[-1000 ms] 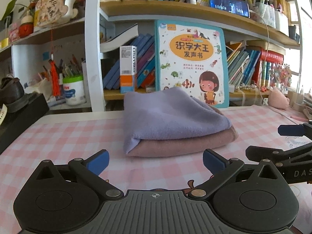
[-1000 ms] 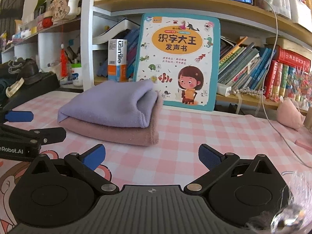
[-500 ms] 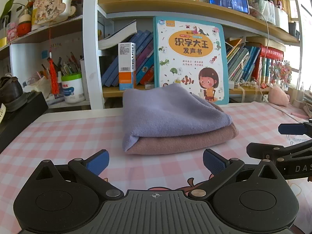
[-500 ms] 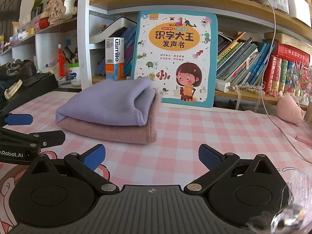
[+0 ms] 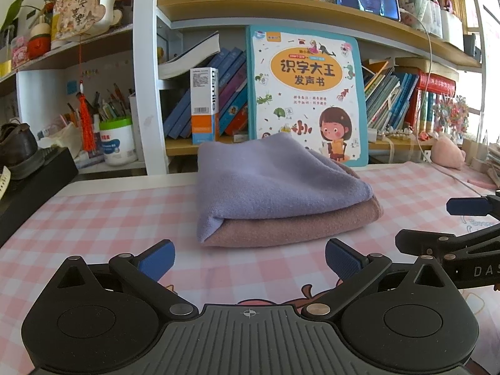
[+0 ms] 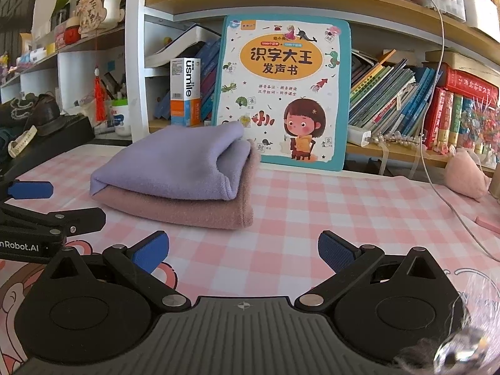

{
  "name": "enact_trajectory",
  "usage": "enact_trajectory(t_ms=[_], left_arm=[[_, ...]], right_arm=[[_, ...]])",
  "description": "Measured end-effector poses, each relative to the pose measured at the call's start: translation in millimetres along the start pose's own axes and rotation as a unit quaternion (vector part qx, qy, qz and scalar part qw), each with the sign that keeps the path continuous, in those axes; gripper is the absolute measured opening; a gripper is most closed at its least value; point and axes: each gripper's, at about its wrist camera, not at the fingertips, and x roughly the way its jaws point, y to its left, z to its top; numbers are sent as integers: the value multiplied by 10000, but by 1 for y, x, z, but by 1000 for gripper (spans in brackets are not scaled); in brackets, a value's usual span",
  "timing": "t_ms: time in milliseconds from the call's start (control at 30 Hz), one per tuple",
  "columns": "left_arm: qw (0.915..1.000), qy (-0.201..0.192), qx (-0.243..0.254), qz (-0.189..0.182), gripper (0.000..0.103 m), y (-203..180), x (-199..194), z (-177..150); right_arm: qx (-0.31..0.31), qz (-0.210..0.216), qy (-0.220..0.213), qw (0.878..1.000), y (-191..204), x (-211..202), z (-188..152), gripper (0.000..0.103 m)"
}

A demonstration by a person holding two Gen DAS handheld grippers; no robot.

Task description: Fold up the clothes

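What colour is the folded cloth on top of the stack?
Lavender purple; the top cloth lies on a dusty pink one. Clearest in the right wrist view.

The lilac cloth point(image 5: 268, 181) hides most of the pink cloth point(image 5: 300, 225) beneath it. At 3 o'clock, the frame edge cuts off the right gripper point(image 5: 468, 218). A blurred smear point(image 6: 462, 343) sits at 5 o'clock.

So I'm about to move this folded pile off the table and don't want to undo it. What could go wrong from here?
The purple cloth only rests on the pink cloth, so a one-sided grab may slide it off or open its folds.

The two open grippers, left and right, sit close together and could bump.

A white cable trails across the checked tablecloth and might snag the right gripper.
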Motion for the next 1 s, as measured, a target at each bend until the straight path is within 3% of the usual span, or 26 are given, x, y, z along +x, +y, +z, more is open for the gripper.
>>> enact_trajectory(t_ms=[1000], left_arm=[[10000,-5,33,-71,103,-1,0,1]], right_arm=[[15,23,133,9999,-1,4,1,103]])
